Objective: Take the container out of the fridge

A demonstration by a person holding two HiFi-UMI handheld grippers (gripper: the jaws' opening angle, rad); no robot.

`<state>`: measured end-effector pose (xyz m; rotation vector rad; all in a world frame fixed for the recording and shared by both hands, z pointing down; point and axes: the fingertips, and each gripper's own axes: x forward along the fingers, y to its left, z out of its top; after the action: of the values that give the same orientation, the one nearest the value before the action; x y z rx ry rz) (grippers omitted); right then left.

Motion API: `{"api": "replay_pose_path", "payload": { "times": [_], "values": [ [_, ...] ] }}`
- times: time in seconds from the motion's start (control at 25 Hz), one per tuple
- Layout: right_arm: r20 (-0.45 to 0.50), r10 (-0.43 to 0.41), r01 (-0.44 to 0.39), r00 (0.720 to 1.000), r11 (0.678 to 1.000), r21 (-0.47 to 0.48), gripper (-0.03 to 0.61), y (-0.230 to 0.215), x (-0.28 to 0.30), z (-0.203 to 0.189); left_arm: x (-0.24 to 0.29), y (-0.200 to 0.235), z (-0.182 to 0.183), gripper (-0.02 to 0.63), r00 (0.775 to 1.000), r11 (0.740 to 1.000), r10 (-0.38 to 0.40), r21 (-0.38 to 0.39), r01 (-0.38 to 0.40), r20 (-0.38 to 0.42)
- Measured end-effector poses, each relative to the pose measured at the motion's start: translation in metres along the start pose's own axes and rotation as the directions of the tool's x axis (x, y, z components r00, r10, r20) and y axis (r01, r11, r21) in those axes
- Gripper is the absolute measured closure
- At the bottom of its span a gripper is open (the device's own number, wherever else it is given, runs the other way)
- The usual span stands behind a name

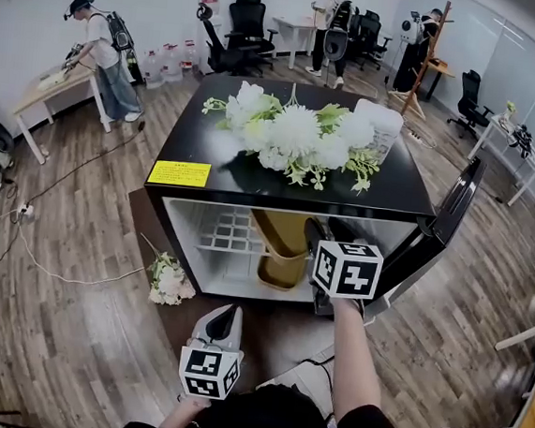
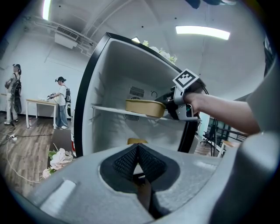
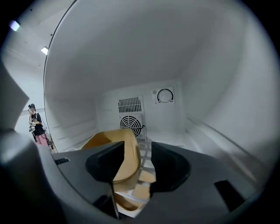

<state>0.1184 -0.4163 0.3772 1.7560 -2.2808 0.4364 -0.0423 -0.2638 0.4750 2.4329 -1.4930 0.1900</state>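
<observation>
1. The container (image 1: pixel 285 240) is seen on the wire shelf (image 1: pixel 220 240) inside the open fridge (image 1: pixel 189 144). It has not yet been lifted out.
2. The right gripper (image 3: pixel 142 162) is reached into the fridge with its fingers (image 3: pixel 171 166) held well apart. The container's near wall is seen in the gap, closer to the left-hand finger. No pad contact is seen, so nothing is gripped yet.
3. The left gripper (image 2: pixel 138 156) is held back outside the fridge. Its fingers (image 2: pixel 124 162) are closed fully together on nothing.
4. The step in hand is judged to be the grasp. The wall should be centred between the fingers before closing, and taken deep enough that the lip alone is not pinched.
5. The container should then be drawn straight out along the shelf, kept level and clear of the door (image 1: pixel 451 212).
6. In the head view the right fingertips are covered by the marker cube and the hand, so contact can only be checked in the right gripper view.
7. The container's contents cannot be made out.
8. A second tan shape (image 3: pixel 140 191) is seen under the shelf. Whether it is another container cannot be told.
</observation>
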Motion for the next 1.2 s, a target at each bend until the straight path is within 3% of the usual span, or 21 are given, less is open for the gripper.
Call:
{"api": "replay_pose_path", "payload": {
  "times": [0.56,0.68,0.84,1.2],
  "values": [
    [-0.131,0.026,-0.034,0.991,0.997,-0.064,0.428,0.005,0.018,-0.012,0.005,0.004,0.011,0.606,0.998,0.999,-0.036,0.014,0.035,0.050],
    [-0.142,0.030,-0.040,0.989,0.997,-0.068,0.439,0.007,0.019,-0.014,0.006,0.005,0.011,0.606,0.997,0.999,-0.049,0.015,0.048,0.055],
    [-0.151,0.016,-0.030,0.988,0.995,-0.091,0.515,0.009,0.020,-0.015,0.007,0.007,0.009,0.606,0.998,0.999,-0.046,0.020,0.045,0.047],
    [-0.136,0.034,-0.041,0.990,0.998,-0.051,0.528,0.011,0.018,-0.013,0.003,0.013,0.003,0.606,0.999,0.999,-0.028,0.018,0.028,0.035]
  ]
}}
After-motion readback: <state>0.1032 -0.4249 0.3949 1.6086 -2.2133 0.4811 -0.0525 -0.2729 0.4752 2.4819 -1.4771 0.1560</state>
